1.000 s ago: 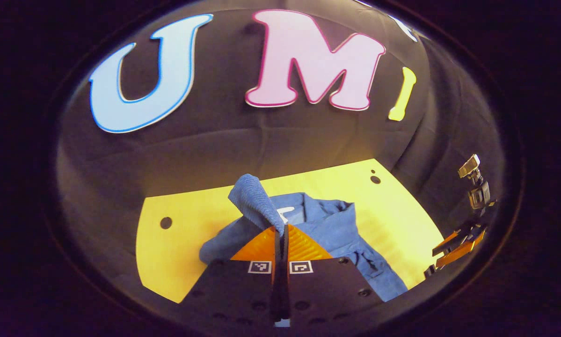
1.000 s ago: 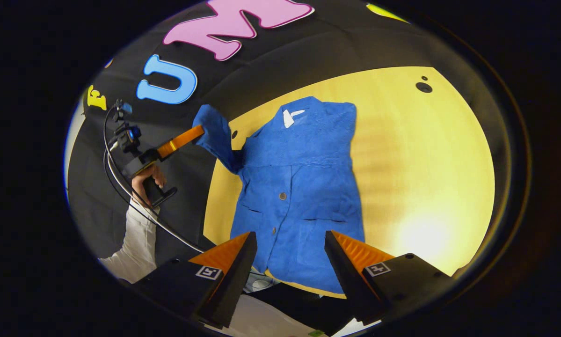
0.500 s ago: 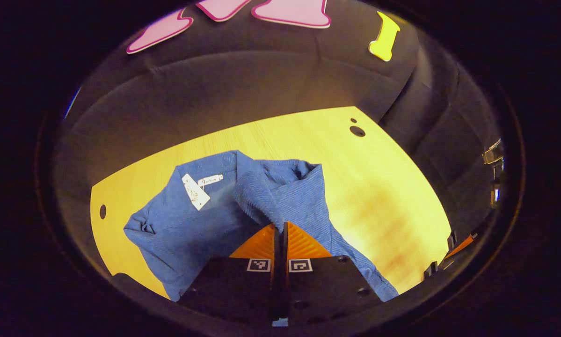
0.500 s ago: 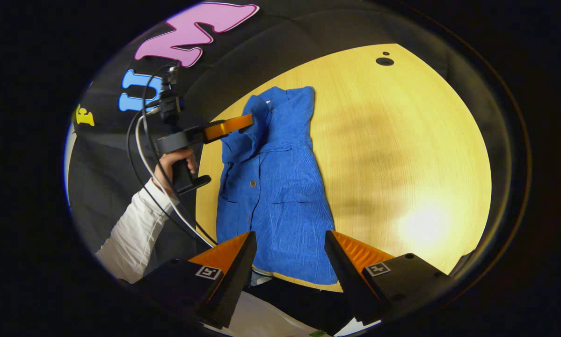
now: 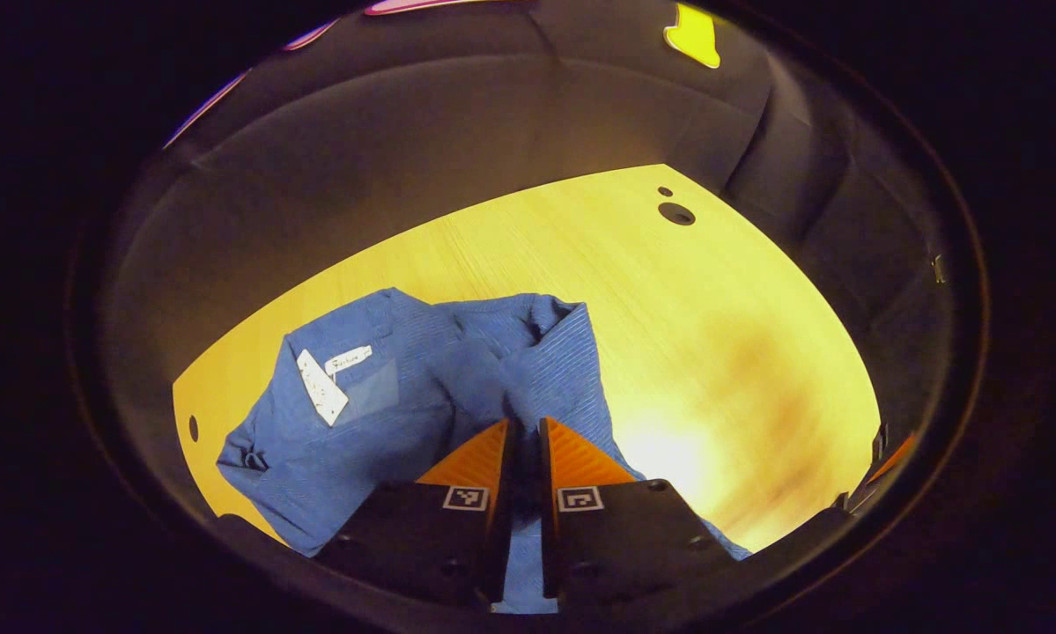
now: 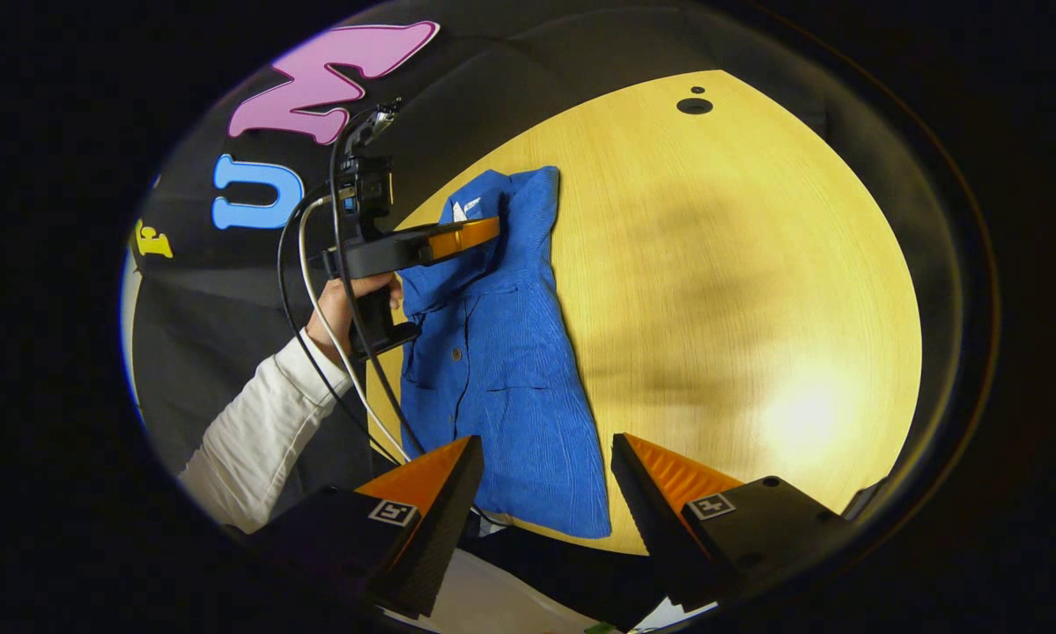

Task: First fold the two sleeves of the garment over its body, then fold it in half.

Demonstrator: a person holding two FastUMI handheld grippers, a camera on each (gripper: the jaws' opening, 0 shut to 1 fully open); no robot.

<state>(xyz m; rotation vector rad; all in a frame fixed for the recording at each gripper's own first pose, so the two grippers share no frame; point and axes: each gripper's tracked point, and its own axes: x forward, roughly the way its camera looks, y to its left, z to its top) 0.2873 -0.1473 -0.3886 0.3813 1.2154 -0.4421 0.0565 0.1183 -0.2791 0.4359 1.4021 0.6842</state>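
Note:
A blue corduroy shirt [image 5: 360,414] lies flat on the yellow wooden table [image 5: 712,335], collar and white tag [image 5: 321,396] up. Its sleeve [image 5: 510,379] is folded across the body, just ahead of my left gripper [image 5: 523,423], whose fingers stand a narrow gap apart, open. In the right gripper view the shirt [image 6: 501,370] stretches away from me, and the left gripper [image 6: 483,231] hovers low over its collar end. My right gripper [image 6: 545,458] is wide open above the shirt's near hem, holding nothing.
A hand [image 6: 351,299] in a white sleeve [image 6: 254,431] holds the left gripper, with cables [image 6: 316,264] trailing from it. Two holes [image 6: 694,106] mark the table's far corner. Bare tabletop [image 6: 739,264] spreads to the right of the shirt.
The left gripper carried the raised sleeve over and down onto the shirt's body, then parted its fingers slightly. The right gripper stayed open near the hem.

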